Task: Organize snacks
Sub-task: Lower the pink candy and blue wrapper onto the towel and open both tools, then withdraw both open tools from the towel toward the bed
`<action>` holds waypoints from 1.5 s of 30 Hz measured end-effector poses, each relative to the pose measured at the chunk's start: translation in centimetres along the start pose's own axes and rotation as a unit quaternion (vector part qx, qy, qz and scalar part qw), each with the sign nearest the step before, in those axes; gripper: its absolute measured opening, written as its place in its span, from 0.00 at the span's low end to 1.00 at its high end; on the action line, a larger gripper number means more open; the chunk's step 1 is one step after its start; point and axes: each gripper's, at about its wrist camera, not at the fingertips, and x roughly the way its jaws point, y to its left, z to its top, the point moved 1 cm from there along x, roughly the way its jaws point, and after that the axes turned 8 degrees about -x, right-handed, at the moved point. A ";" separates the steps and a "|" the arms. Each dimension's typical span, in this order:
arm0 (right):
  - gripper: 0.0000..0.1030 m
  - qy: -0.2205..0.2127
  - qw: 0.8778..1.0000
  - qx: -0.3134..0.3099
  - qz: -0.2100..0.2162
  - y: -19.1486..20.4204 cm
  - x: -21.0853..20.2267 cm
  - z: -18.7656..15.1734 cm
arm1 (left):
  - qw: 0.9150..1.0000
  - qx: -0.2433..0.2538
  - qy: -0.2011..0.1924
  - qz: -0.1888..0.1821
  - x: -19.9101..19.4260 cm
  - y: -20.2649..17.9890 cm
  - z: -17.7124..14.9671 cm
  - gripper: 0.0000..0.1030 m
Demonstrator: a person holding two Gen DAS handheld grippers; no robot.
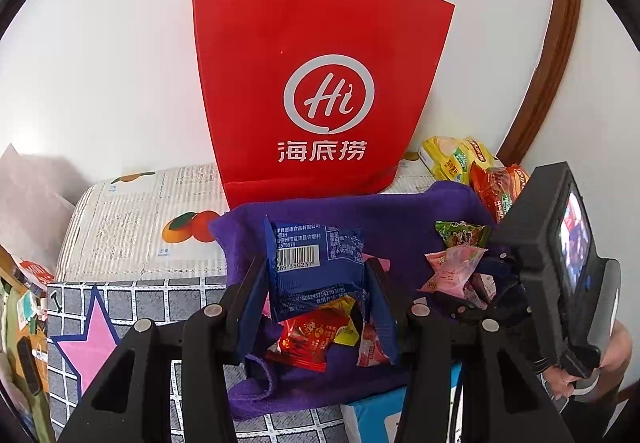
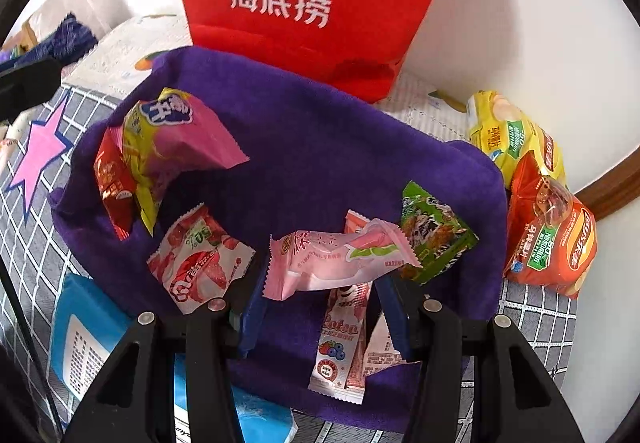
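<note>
White wall backs a red paper bag (image 1: 320, 83) standing behind the purple cloth bin (image 2: 320, 147) on my grid-patterned cover (image 1: 120, 307). Through the left camera, my left gripper (image 1: 316, 283) clamps a blue snack packet (image 1: 316, 263), barcode up, above the bin; that packet is nowhere in the right view. My right gripper (image 2: 320, 291) pinches a pale pink snack packet (image 2: 332, 263) over the bin, and only this camera shows the bin's floor: a strawberry packet (image 2: 200, 267), a green packet (image 2: 436, 239), a pink-yellow one (image 2: 172, 147). Yellow (image 2: 516, 139) and orange chip bags (image 2: 552, 239) lie outside, right.
</note>
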 end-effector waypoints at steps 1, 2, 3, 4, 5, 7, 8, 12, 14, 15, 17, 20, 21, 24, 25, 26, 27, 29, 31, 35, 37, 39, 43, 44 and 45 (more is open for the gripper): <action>0.50 0.001 1.000 -0.003 -0.001 0.1 0.1 0.0 | 1.000 0.000 0.000 0.000 0.0 0.0 0.0 0.45; 0.50 0.004 1.000 -0.006 -0.003 0.2 0.3 0.0 | 1.000 0.000 0.000 0.000 0.0 0.0 0.0 0.45; 0.50 0.006 1.000 -0.007 -0.005 0.2 0.4 -0.1 | 1.000 -0.001 0.000 0.000 0.0 0.0 0.1 0.45; 0.50 0.010 1.000 -0.009 -0.008 0.2 0.6 -0.1 | 1.000 -0.001 0.000 0.000 0.0 0.1 0.1 0.45; 0.50 0.013 1.000 -0.009 -0.010 0.2 0.7 -0.1 | 1.000 -0.002 0.000 0.001 0.1 0.1 0.1 0.45; 0.50 0.016 1.000 -0.008 -0.012 0.1 0.9 -0.1 | 1.000 -0.002 0.001 0.000 0.1 0.1 0.1 0.45; 0.50 0.016 1.000 -0.008 -0.011 0.1 0.9 -0.1 | 1.000 -0.002 0.001 0.001 0.1 0.1 0.1 0.45; 0.52 0.017 1.000 -0.010 -0.008 0.0 1.1 0.0 | 1.000 -0.001 0.002 -0.001 0.0 0.1 0.1 0.45; 0.52 0.017 1.000 -0.011 -0.006 0.0 1.0 0.0 | 1.000 -0.002 0.005 -0.006 0.1 0.1 0.0 0.45; 0.53 0.015 1.000 -0.010 -0.003 -0.1 1.0 0.1 | 1.000 -0.002 0.008 -0.009 0.2 0.1 0.0 0.45; 0.56 0.012 1.000 -0.007 -0.002 -0.3 0.8 0.1 | 1.000 -0.003 0.015 -0.013 0.5 0.1 -0.1 0.45; 0.63 0.001 1.000 0.005 0.006 -0.8 -0.1 0.2 | 1.000 -0.003 0.022 -0.011 0.8 0.0 -0.2 0.45; 0.66 -0.005 1.000 0.009 0.008 -0.9 -0.5 0.3 | 1.000 -0.004 0.023 -0.011 0.9 0.0 -0.2 0.45; 0.67 -0.021 1.000 0.022 0.002 -1.7 -1.7 0.3 | 0.999 -0.004 0.031 -0.014 1.3 -0.1 -0.3 0.45; 0.67 -0.027 0.999 0.028 0.001 -2.0 -2.0 0.3 | 0.999 -0.004 0.035 -0.017 1.4 -0.2 -0.4 0.45; 0.67 -0.034 0.999 0.037 0.002 -2.3 -2.4 0.3 | 0.999 -0.005 0.040 -0.020 1.6 -0.3 -0.4 0.45; 0.67 -0.041 0.998 0.045 0.004 -2.5 -2.8 0.3 | 0.999 -0.004 0.043 -0.022 1.7 -0.4 -0.5 0.45; 0.67 -0.056 0.997 0.060 0.010 -3.1 -3.8 0.3 | 0.999 0.001 0.050 -0.023 2.1 -0.8 -0.8 0.45; 0.67 -0.075 0.995 0.072 0.014 -3.5 -4.8 0.3 | 0.998 0.004 0.058 -0.022 2.5 -1.1 -1.0 0.46; 0.67 -0.110 0.990 0.092 0.016 -4.2 -6.8 0.2 | 0.996 0.003 0.081 -0.027 3.3 -1.5 -1.5 0.46; 0.67 -0.127 0.987 0.102 0.013 -4.5 -7.7 0.2 | 0.996 0.011 0.087 -0.015 3.8 -1.9 -1.8 0.46; 0.67 -0.143 0.983 0.113 0.018 -4.9 -8.7 0.1 | 0.995 0.014 0.094 -0.012 4.4 -2.1 -2.1 0.46; 0.67 -0.170 0.977 0.128 0.027 -5.6 -10.3 -0.2 | 0.994 0.019 0.109 -0.004 5.2 -2.4 -2.6 0.46; 0.67 -0.176 0.975 0.130 0.029 -5.7 -10.6 -0.3 | 0.993 0.021 0.112 0.000 5.4 -2.5 -2.7 0.46; 0.67 -0.180 0.974 0.131 0.031 -5.8 -10.8 -0.4 | 0.993 0.022 0.115 0.001 5.6 -2.6 -2.8 0.46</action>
